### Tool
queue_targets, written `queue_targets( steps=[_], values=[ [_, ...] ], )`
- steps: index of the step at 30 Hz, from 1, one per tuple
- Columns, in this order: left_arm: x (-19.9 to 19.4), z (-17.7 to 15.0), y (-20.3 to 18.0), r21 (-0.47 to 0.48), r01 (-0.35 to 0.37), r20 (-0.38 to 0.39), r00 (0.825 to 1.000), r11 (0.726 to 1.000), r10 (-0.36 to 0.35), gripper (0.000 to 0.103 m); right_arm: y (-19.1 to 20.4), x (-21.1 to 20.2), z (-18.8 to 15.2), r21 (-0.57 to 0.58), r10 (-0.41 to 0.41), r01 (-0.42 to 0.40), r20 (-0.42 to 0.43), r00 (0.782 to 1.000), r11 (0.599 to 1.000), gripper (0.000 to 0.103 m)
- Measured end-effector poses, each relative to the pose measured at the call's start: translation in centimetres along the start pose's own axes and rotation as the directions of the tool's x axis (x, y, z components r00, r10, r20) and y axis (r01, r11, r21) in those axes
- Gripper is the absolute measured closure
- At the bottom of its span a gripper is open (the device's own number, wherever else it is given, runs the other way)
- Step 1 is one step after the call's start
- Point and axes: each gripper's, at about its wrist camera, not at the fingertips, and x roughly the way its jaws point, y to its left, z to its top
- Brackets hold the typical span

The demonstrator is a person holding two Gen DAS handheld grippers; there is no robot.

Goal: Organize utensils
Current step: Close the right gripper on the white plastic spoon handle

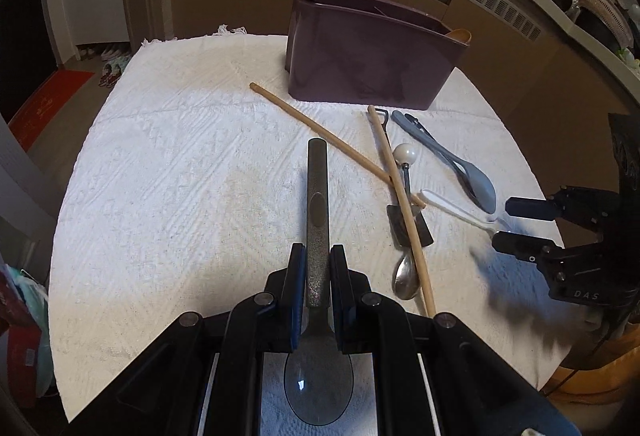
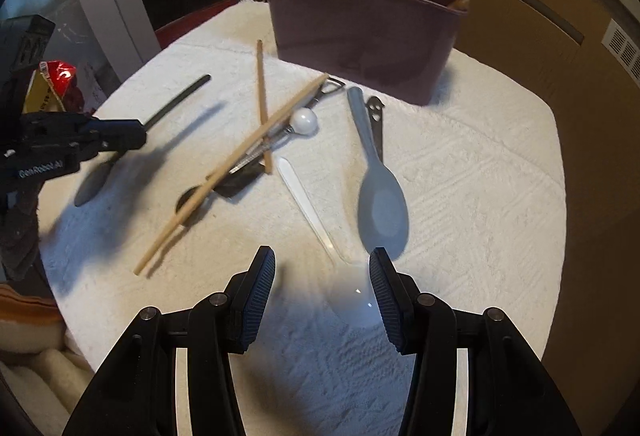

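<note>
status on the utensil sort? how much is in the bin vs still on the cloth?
Early. The purple bin shows only one wooden tip at its far corner. In hand: left gripper shut on the dark spoon. Right gripper open over the clear spoon. Left: two chopsticks, gray spoon, white-knobbed tool, metal spoon.

Two wooden chopsticks (image 2: 262, 104) (image 2: 236, 164) lie crossed at centre. Four spoons: a dark grey spoon (image 1: 316, 236) on the left, a grey rice paddle (image 2: 380, 196) on the right, a clear plastic spoon (image 2: 312, 212) near, a metal spoon (image 1: 406, 276) under the chopsticks. One white-knobbed tool (image 2: 304, 121). One purple utensil holder (image 2: 360, 28) far. Two grippers (image 1: 318, 300) (image 2: 322, 292).
</note>
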Motion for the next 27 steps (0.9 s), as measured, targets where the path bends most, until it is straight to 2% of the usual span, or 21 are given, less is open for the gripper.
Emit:
queue_targets(
  steps=[2, 5, 12, 13, 14, 16, 20, 22, 27],
  values=[
    [-0.1, 0.2, -0.1, -0.007, 0.001, 0.011, 1.000, 1.000, -0.001, 0.093, 0.8, 0.7, 1.2, -0.027, 0.021, -0.021, -0.011, 1.000, 0.999, 0.066],
    [-0.7, 0.1, 0.2, -0.024, 0.010, 0.026, 1.000, 1.000, -0.010, 0.093, 1.7, 2.7, 2.7, -0.067, 0.005, -0.007, -0.033, 0.999, 0.998, 0.071],
    [-1.8, -0.2, 0.9, -0.061, 0.032, 0.060, 0.998, 0.998, -0.028, 0.093, 2.2, 5.8, 4.1, -0.106, -0.019, 0.015, -0.039, 0.999, 0.994, 0.071],
    [-2.0, -0.1, 0.9, -0.064, 0.037, 0.067, 0.997, 0.997, -0.033, 0.093, 2.2, 5.9, 4.1, -0.108, -0.020, 0.016, -0.038, 0.999, 0.994, 0.073],
    [-2.2, -0.1, 0.8, -0.065, 0.044, 0.076, 0.996, 0.997, -0.039, 0.093, 2.3, 5.8, 4.2, -0.107, -0.025, 0.021, -0.034, 0.999, 0.994, 0.088],
    [-2.6, 0.1, 0.2, -0.055, 0.052, 0.101, 0.994, 0.997, -0.046, 0.093, 2.5, 5.5, 4.0, -0.108, -0.050, 0.047, -0.029, 0.998, 0.993, 0.092],
    [-4.1, 0.7, -1.5, -0.007, 0.069, 0.157, 0.985, 0.998, -0.067, 0.093, 2.1, 2.8, 3.6, -0.052, -0.026, 0.027, 0.025, 0.999, 0.998, 0.092],
    [-4.9, 1.4, -2.2, 0.011, 0.075, 0.185, 0.980, 0.997, -0.076, 0.093, 1.3, 0.4, 3.9, 0.007, 0.016, -0.017, 0.080, 0.997, 1.000, 0.092],
    [-8.1, 4.7, -3.8, 0.052, 0.108, 0.288, 0.950, 0.993, -0.119, 0.093, 0.1, -6.4, 5.5, 0.063, 0.048, -0.065, 0.243, 0.969, 0.996, 0.092]
  ],
)
